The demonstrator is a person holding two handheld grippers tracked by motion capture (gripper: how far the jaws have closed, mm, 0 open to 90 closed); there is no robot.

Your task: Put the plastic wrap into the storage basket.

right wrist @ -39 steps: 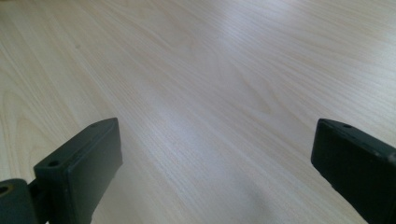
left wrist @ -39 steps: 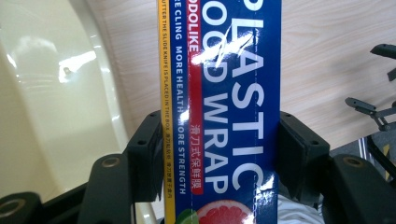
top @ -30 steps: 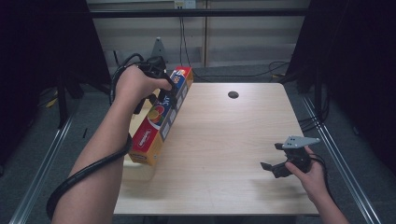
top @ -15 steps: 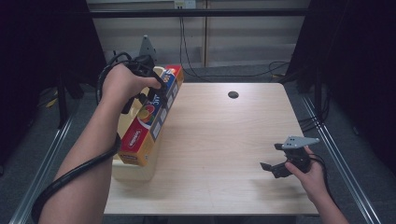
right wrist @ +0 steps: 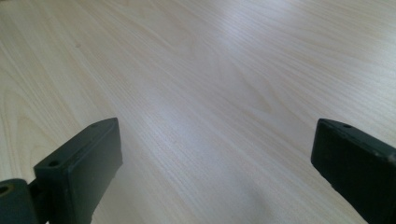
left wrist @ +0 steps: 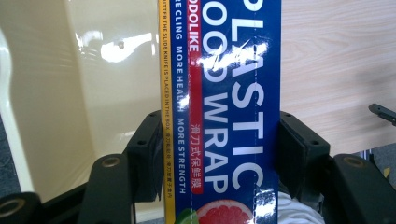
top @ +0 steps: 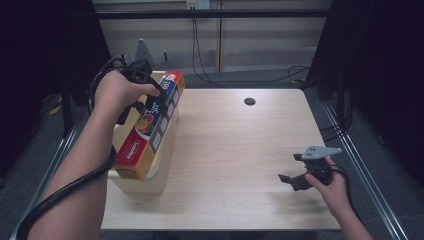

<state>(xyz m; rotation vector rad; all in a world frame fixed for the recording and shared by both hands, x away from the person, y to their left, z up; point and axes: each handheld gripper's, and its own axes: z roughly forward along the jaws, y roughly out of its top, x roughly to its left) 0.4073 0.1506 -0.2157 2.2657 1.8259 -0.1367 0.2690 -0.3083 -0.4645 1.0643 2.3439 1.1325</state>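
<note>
The left gripper point(top: 159, 95), closed on the plastic wrap box point(top: 150, 127), has carried it leftward over the cream bin point(top: 145, 182) at the counter point(top: 240, 150) edge (probably for dropping in), while the right gripper point(top: 295, 176) rests wide open, empty.

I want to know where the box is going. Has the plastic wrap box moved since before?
Yes. The plastic wrap box, clamped in the left hand-held gripper, has shifted left, away from the dark hole in the table, and now sits over the cream bin.
</note>
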